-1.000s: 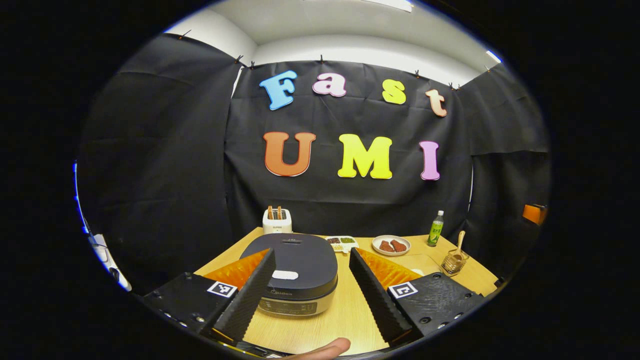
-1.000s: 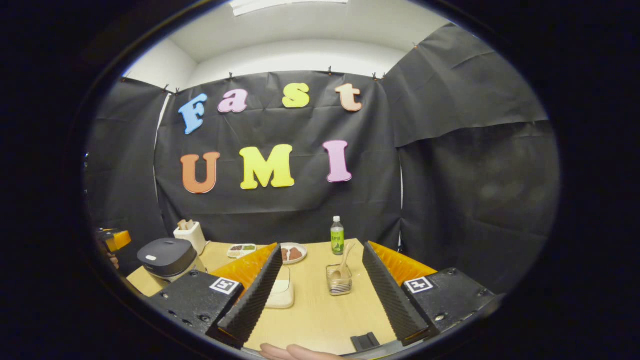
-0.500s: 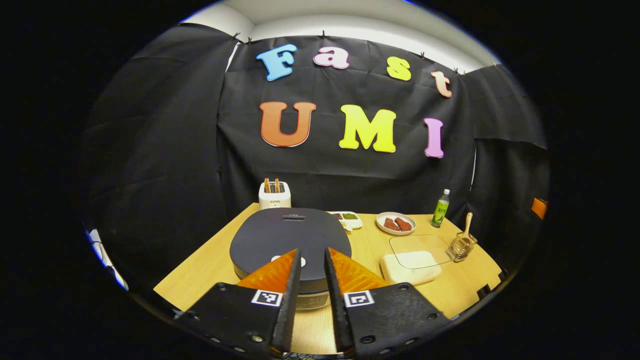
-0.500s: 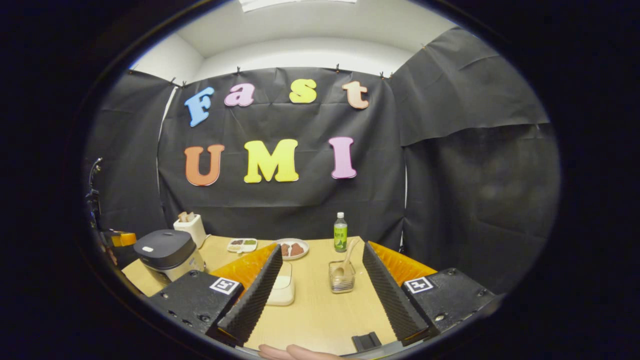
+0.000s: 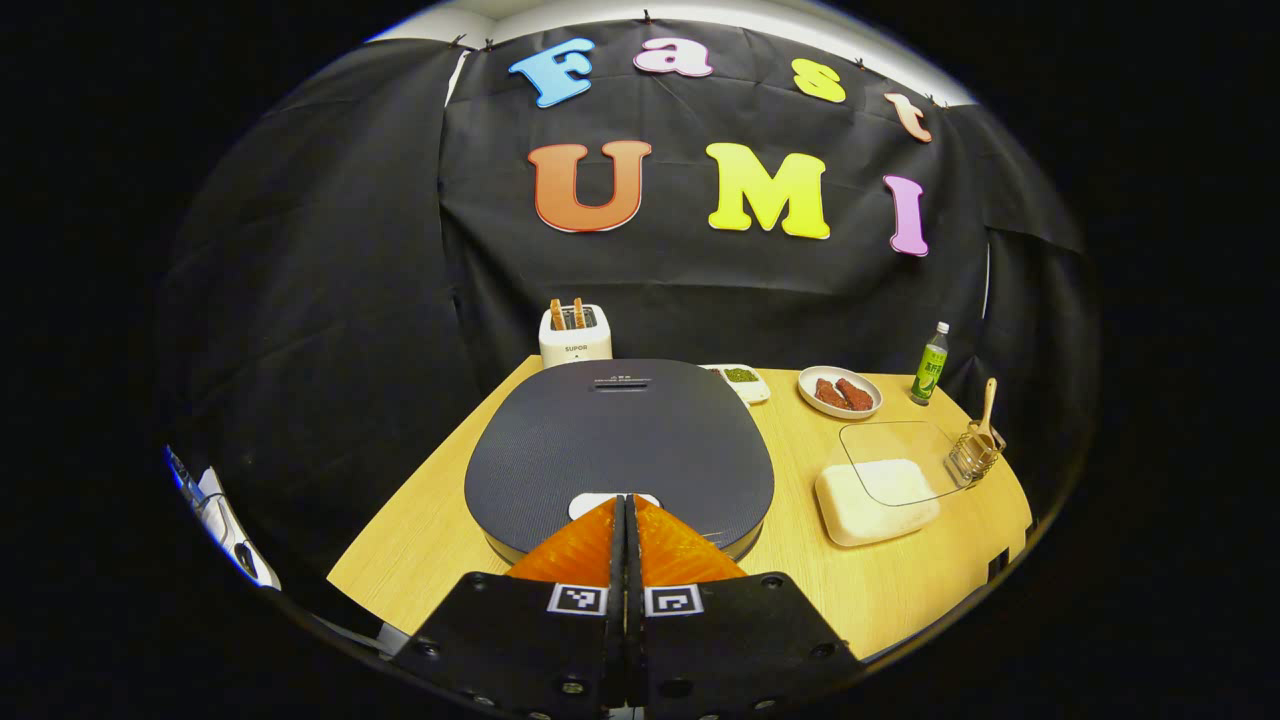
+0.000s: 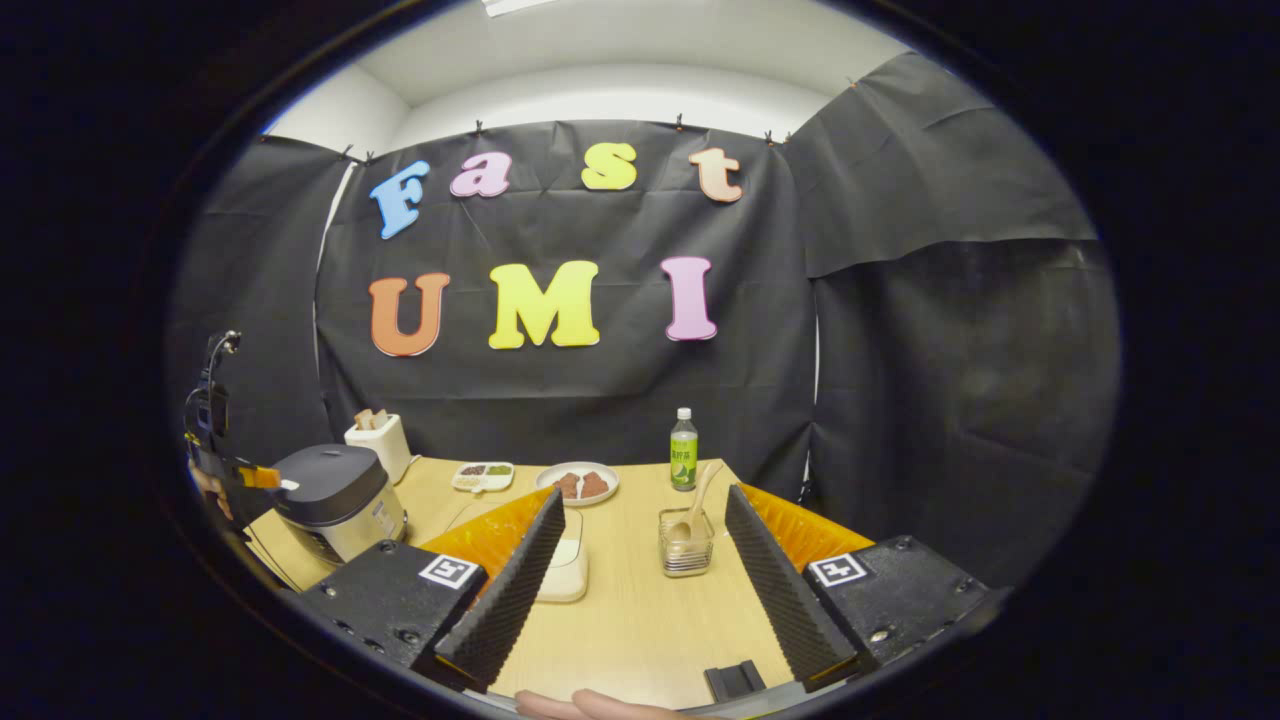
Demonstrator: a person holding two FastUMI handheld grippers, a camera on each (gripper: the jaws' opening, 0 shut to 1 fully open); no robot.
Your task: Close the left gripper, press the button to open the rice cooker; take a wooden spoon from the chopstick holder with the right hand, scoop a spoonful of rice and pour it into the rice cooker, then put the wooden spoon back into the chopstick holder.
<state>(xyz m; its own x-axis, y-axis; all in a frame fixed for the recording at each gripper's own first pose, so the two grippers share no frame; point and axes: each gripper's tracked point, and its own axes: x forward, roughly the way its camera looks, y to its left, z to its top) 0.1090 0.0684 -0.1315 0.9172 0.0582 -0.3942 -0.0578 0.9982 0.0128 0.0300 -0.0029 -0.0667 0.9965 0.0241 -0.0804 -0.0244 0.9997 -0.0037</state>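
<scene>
We have the left tool point(image 5: 626, 505) pressed together, its two fingers meeting with nothing between them, and their tips sit right at the near edge of the pale button point(image 5: 610, 503) on the rice cooker point(image 5: 620, 445). The button lies straight ahead of the tips and just below them, on the front of the lid, which is not yet raised. So we judge the coming move to be a short push down and forward along the tool's own line; we cannot tell whether the tips already touch the button.

Our right tool point(image 6: 630, 545) hangs with its fingers well apart above the worktop point(image 6: 640, 620). The wooden spoon point(image 6: 692, 512) stands in the chopstick holder point(image 6: 686, 545) directly ahead between those fingers, its handle leaning up and to the right. The rice container point(image 6: 562, 578) lies just beside the left finger. From that view the rice cooker point(image 6: 335, 500) sits far off to the left, so the spoon belongs to our right hand.
</scene>
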